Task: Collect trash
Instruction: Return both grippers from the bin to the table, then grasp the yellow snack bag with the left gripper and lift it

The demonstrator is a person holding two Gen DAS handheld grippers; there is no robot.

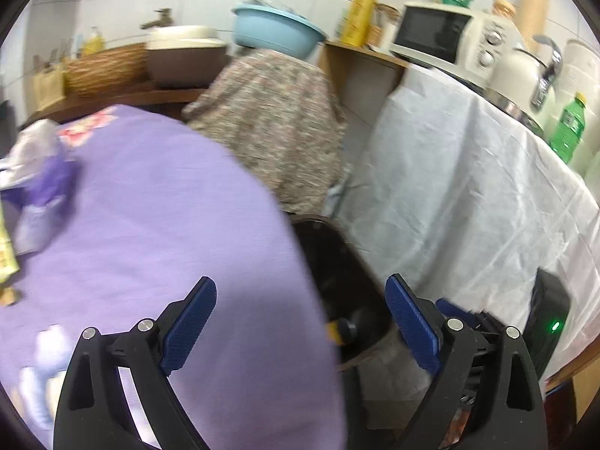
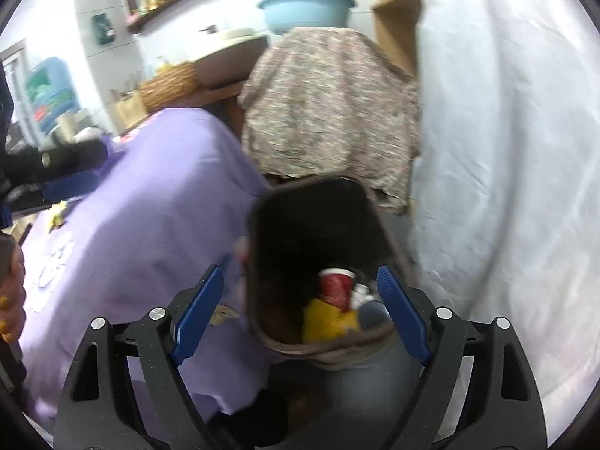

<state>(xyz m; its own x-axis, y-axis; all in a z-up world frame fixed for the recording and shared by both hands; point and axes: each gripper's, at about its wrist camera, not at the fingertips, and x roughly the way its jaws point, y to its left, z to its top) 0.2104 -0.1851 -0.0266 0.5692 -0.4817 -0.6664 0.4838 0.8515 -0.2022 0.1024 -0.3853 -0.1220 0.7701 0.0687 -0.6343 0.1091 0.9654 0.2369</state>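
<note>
Our right gripper (image 2: 300, 311) has its blue pads spread wide w/ nothing between them; it hangs over the mouth of the trash bin (image 2: 378, 221). Our left gripper (image 1: 300, 322) is just as wide open, also empty, over the edge of the purple tablecloth (image 1: 150, 206), w/ the bin (image 1: 360, 258) just to its right.

Bin is dark inside, a liner folded over its rim, standing on the floor between the purple-covered table and a white sheet (image 2: 506, 150) draped over a counter. Inside, from the right-wrist view: a red paper cup (image 2: 336, 285) tilted at the near end, a yellow ribbed cup (image 2: 322, 318) touching it below, and some crumpled white stuff (image 2: 362, 294) just beside the red cup. The far part of the bin is too dark to tell. From the left-wrist view we only catch a dark rounded thing w/ a bit of yellow (image 1: 341, 330) at the bottom.

On the table, far left of the left-wrist view, a crumpled white and purple wrapper (image 1: 33, 172) lies on the cloth, w/ a yellow-green packet (image 1: 5, 258) near it at the frame edge.

Behind the bin: a floral cloth (image 2: 326, 112) over a stand, a light blue basin (image 2: 305, 7) on top. A wicker basket (image 1: 105, 69) sits on the wooden counter; contents not clear.
</note>
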